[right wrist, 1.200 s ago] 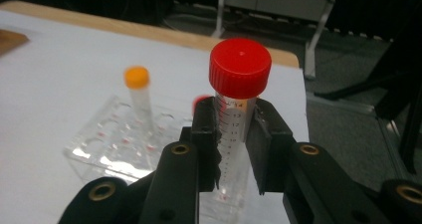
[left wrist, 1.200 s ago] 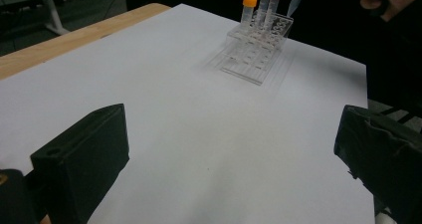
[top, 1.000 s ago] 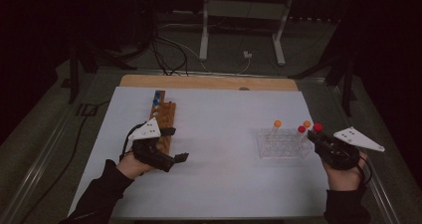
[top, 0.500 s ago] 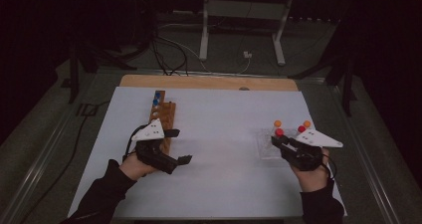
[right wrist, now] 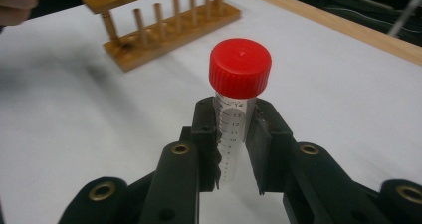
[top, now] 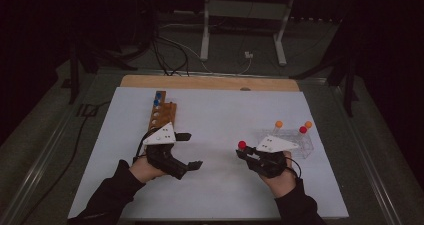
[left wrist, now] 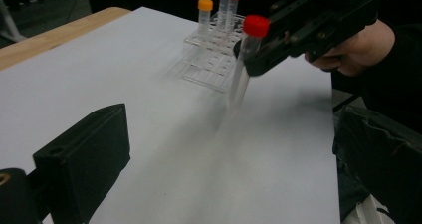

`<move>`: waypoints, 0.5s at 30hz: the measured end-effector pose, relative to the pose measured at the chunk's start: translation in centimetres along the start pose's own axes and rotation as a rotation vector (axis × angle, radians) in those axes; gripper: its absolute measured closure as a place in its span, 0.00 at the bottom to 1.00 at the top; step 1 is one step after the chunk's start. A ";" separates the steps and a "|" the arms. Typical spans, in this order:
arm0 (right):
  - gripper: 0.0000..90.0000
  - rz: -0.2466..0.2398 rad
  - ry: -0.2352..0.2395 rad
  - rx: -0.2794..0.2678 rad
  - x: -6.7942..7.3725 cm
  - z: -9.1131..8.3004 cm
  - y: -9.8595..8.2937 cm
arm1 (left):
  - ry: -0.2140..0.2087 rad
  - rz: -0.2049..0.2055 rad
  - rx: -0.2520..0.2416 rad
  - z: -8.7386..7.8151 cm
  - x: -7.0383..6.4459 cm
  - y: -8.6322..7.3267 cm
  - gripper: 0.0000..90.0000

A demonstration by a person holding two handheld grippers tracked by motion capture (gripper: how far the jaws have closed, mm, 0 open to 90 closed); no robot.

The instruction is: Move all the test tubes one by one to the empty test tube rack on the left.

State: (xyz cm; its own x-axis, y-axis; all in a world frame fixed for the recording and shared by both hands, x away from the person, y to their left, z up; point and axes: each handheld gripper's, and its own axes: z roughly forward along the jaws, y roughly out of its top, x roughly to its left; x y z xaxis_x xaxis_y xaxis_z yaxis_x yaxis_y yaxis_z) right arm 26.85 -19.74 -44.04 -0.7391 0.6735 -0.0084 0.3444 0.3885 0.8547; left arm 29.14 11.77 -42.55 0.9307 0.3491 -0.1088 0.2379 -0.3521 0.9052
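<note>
Two grippers work over the white sheet (top: pixel 220 110); the right gripper (top: pixel 243 153) pinches a red-capped tube (right wrist: pixel 238 104) just below its cap, jaws pressed against the clear graduated wall, the tube upright and lifted off the sheet, just left of the clear rack (top: pixel 295 141); in that rack stand two orange-capped tubes (top: pixel 278 124) and another red-capped one (top: pixel 302 130), near the sheet's right edge; the left gripper (top: pixel 189 149) hangs with its jaws spread wide and nothing between them, at the near end of the wooden rack (top: pixel 161 114), which runs toward the far left with two blue caps (top: pixel 158 97) at its far end; between the two grippers lies a broad bare stretch of sheet, open toward the far wooden table edge (top: pixel 210 82) and toward the near edge alike; the held tube is well apart from the wooden rack, with bare sheet between.
</note>
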 end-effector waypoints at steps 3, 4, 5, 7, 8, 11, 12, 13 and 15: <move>0.83 -0.012 0.026 0.004 0.6 0.6 0.2 | -0.011 0.010 -0.006 0.4 -0.2 0.3 0.05; 0.83 -0.018 0.031 0.006 0.8 0.7 0.2 | -0.015 0.011 -0.008 0.5 -0.2 0.4 0.05; 0.83 -0.020 0.038 0.007 1.0 0.8 0.3 | -0.018 0.016 -0.012 0.6 -0.3 0.5 0.07; 0.83 -0.028 0.049 0.008 1.3 1.1 0.4 | -0.027 0.017 -0.013 1.0 -0.4 0.8 0.08; 0.83 -0.029 0.056 0.008 1.4 1.2 0.4 | -0.033 0.021 -0.013 1.2 -0.4 0.9 0.08; 0.83 -0.038 0.067 0.010 1.8 1.4 0.5 | -0.045 0.027 -0.012 2.0 -0.5 1.3 0.13; 0.83 -0.039 0.071 0.010 1.9 1.5 0.6 | -0.046 0.033 -0.012 2.2 -0.6 1.4 0.15; 0.82 -0.041 0.075 0.009 2.0 1.5 0.6 | -0.050 0.039 -0.014 2.5 -0.6 1.5 0.18; 0.83 -0.045 0.081 0.009 2.1 1.6 0.7 | -0.053 0.043 -0.007 3.1 -0.7 1.8 0.19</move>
State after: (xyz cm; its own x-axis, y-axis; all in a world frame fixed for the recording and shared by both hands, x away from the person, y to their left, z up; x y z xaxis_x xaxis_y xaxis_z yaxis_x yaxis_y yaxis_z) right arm 26.40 -17.06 -44.31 -0.7984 0.6021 -0.0046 0.3145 0.4235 0.8496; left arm 29.77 8.18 -42.14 0.9536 0.2870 -0.0915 0.1958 -0.3595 0.9124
